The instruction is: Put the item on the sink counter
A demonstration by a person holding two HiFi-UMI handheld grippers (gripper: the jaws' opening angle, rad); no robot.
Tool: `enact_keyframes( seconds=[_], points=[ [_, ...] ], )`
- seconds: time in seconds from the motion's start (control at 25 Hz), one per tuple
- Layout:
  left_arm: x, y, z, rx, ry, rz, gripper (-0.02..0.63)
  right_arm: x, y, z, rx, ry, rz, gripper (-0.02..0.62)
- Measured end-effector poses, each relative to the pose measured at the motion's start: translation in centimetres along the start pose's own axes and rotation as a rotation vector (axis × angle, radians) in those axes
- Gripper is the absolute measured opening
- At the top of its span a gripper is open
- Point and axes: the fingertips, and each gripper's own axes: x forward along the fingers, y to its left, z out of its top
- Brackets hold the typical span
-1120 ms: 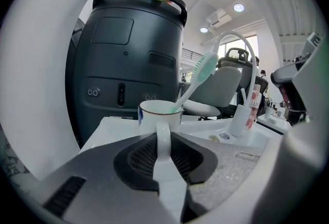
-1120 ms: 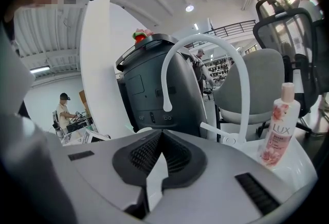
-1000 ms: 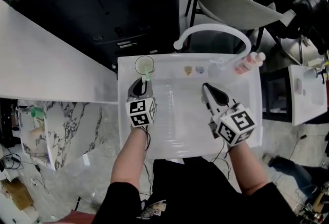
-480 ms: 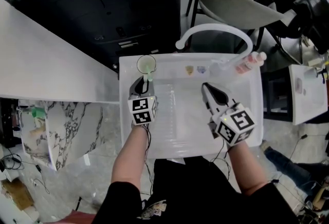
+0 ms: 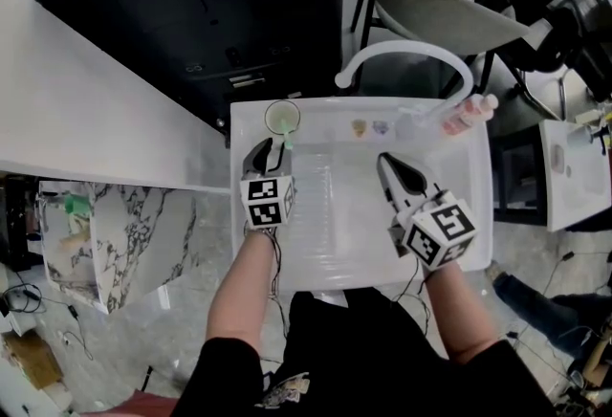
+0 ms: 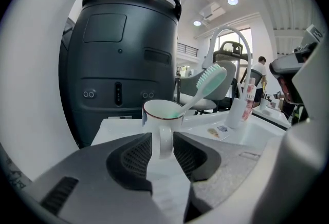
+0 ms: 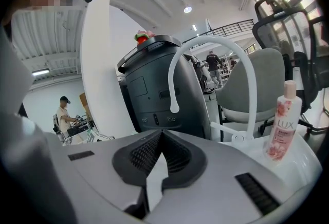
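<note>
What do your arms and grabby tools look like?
The left tool and right tool are grey with dark ribbed pads, each carrying a white cube printed with black square markers. Thin dark cables run back along the bare forearms, and the sleeves are short and black. The left tool's jaws have just been opening, the handle of a mug between them.

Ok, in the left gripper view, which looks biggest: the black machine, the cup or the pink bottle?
Largest to smallest:
1. black machine
2. cup
3. pink bottle
The cup sits nearest the camera, so it may only look bigger than the bottle.
</note>
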Motion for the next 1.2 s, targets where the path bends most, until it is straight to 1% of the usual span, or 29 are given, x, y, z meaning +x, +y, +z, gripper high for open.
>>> enact_keyframes(
  seconds=[0.44, 0.56, 0.88, 1.0, 1.08, 1.16, 1.2],
  points=[
    [-4.6, 0.3, 2.0, 0.013, -0.042, -0.037, 0.158, -0.6, 3.0, 0.7, 0.011, -0.031, 0.023, -0.002],
    [-6.5, 0.1, 2.9, 0.008, -0.069, -0.063, 0.173, -0.9, 4.0, 0.7, 0.010, -0.034, 0.028, -0.002],
    [-12.9, -1.1, 6.1, 0.025, -0.156, -0.122, 0.169, -2.2, 6.3, 0.9, 0.011, -0.051, 0.024, -0.002],
    [-15.4, -1.6, 7.7, 0.039, -0.196, -0.143, 0.127, -2.7, 7.3, 1.4, 0.011, -0.069, 0.017, -0.002],
    [-17.1, -1.7, 8.8, 0.053, -0.228, -0.148, 0.078, -2.9, 8.2, 1.7, 0.008, -0.085, 0.016, -0.002],
    [-18.7, -1.8, 9.9, 0.070, -0.253, -0.151, 0.012, -3.3, 9.1, 2.0, 0.002, -0.098, 0.014, -0.002],
    [-19.6, -1.9, 10.4, 0.079, -0.264, -0.155, 0.006, -3.4, 9.5, 2.2, -0.002, -0.103, 0.013, -0.002]
  ],
)
